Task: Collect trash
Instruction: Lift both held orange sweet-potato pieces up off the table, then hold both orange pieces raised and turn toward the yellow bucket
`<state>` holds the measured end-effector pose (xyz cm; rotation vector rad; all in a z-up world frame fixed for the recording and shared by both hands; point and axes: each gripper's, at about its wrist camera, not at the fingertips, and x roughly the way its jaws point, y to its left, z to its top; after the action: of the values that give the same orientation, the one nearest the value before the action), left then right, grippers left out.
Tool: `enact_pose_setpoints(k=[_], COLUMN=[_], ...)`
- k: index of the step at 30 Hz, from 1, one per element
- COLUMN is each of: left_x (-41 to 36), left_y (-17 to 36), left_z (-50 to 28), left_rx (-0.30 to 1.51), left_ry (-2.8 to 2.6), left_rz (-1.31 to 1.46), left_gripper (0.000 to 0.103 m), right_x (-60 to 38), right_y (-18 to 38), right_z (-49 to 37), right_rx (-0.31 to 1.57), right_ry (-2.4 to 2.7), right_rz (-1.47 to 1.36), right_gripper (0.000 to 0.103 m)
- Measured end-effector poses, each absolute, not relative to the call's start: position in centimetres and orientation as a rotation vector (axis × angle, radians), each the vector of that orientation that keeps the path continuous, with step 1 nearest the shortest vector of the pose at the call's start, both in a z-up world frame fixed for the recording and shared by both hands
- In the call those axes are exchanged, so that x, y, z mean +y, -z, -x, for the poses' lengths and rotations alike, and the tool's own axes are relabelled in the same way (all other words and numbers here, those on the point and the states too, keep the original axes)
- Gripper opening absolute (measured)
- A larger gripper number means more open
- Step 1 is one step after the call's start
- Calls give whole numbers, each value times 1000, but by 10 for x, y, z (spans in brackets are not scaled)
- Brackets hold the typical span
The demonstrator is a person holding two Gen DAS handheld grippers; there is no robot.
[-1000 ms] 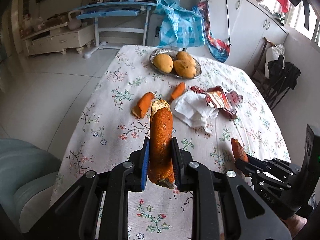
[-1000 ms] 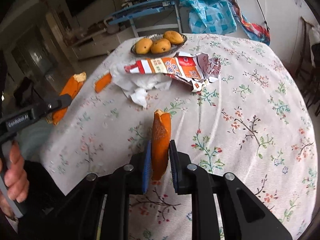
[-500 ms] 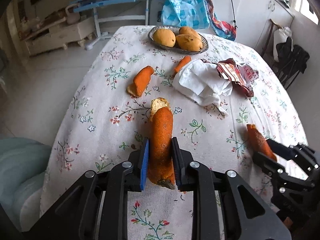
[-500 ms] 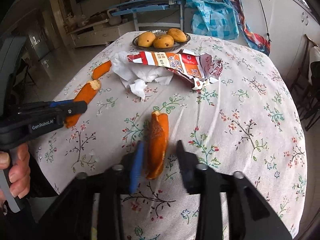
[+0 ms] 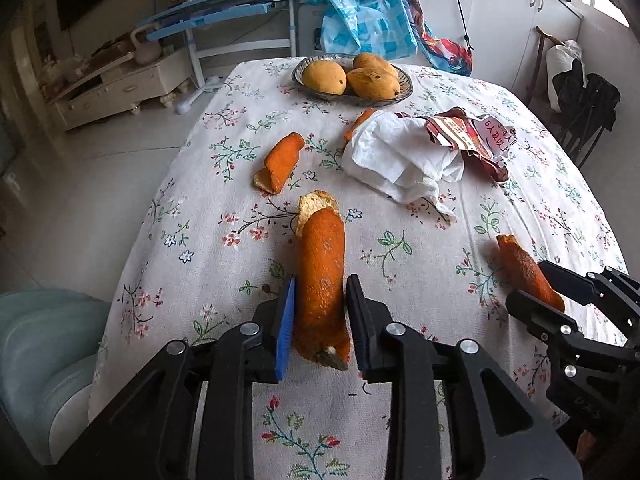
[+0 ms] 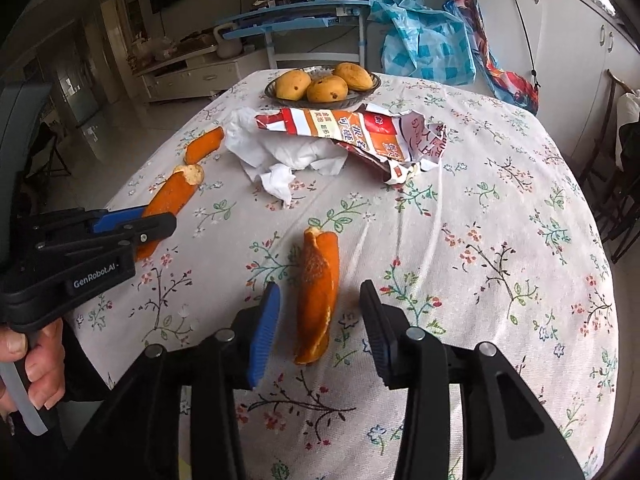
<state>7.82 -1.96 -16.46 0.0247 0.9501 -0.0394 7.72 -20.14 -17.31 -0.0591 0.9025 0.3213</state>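
Observation:
My left gripper (image 5: 320,312) is shut on a long orange peel (image 5: 321,276), held just above the floral tablecloth; it also shows in the right wrist view (image 6: 170,196). My right gripper (image 6: 318,316) is open, and a second orange peel (image 6: 318,288) lies on the cloth between its jaws, loose; this peel also shows in the left wrist view (image 5: 524,268). Two more peels (image 5: 280,160) (image 5: 360,120), a crumpled white tissue (image 5: 400,156) and a torn red snack wrapper (image 5: 472,136) lie further back.
A dish of mangoes (image 5: 352,76) stands at the far end of the table (image 5: 200,208). A pale seat (image 5: 40,352) is at the left below the table edge. Chairs and cabinets stand to the right.
My right gripper has opened and let its peel drop onto the cloth. Both grippers have come lower and closer to the table. The left gripper keeps its peel.

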Motion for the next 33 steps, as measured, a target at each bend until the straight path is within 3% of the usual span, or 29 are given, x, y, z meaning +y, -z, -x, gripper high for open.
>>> enact_pose_setpoints(k=[9, 33], left_x=[-21, -23], left_y=[165, 164], left_z=[-75, -73], left_rx=[949, 949], left_ry=[42, 41], left_rz=[-26, -31], left_gripper=[31, 33], right_x=[-200, -197], right_y=[173, 172], right_z=[-77, -78], right_rx=[898, 894], right_ry=[-332, -344], right_rz=[50, 54], right_gripper=[36, 36])
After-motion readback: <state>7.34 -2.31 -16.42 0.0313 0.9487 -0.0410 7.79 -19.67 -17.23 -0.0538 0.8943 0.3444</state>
